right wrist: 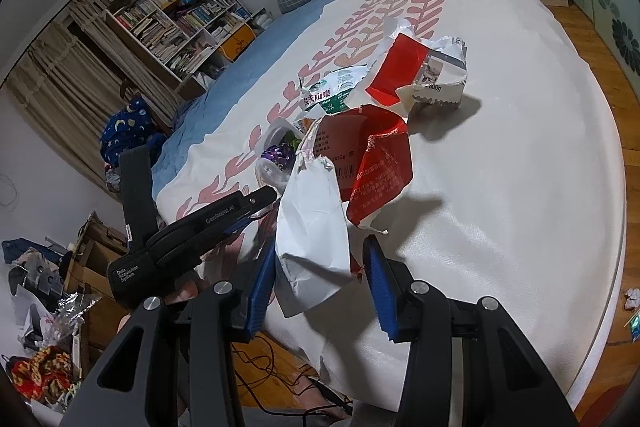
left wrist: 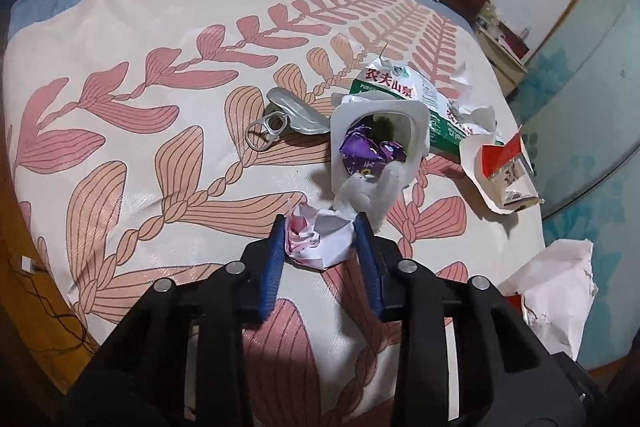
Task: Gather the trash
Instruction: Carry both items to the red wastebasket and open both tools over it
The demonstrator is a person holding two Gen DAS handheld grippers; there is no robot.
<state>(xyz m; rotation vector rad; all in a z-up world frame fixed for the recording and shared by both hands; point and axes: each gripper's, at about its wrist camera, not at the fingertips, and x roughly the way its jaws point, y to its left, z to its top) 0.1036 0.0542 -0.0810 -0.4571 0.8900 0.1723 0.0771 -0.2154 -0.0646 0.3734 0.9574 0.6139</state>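
- Landmark: white plastic cup [left wrist: 376, 143] lying on its side on the bed [left wrist: 120, 115], mouth toward the left wrist camera, purple wrapper [left wrist: 362, 147] stuffed inside.
- Left gripper [left wrist: 320, 233]: fingers [left wrist: 274, 259] are pinched on a crumpled white-and-pink paper ball [left wrist: 320, 241], which sits on the bedspread just in front of the cup's mouth; pads are seen touching both sides of the ball.
- Right gripper [right wrist: 320, 259]: a torn red-and-white paper bag [right wrist: 316, 227] is held between the fingers [right wrist: 260, 287], white end in the grip, red end raised over the bed, to the right of the cup in the right wrist view. Left pad is on the paper; contact at the right pad cannot be confirmed.
- Silver pull-tab can lid [left wrist: 280, 123] is seen just left of the cup.
- Green-and-white water label wrapper [left wrist: 404, 95] lies behind the cup, touching it.
- Torn red-and-white carton piece [left wrist: 504, 171] lies to the cup's right, near the bed edge.
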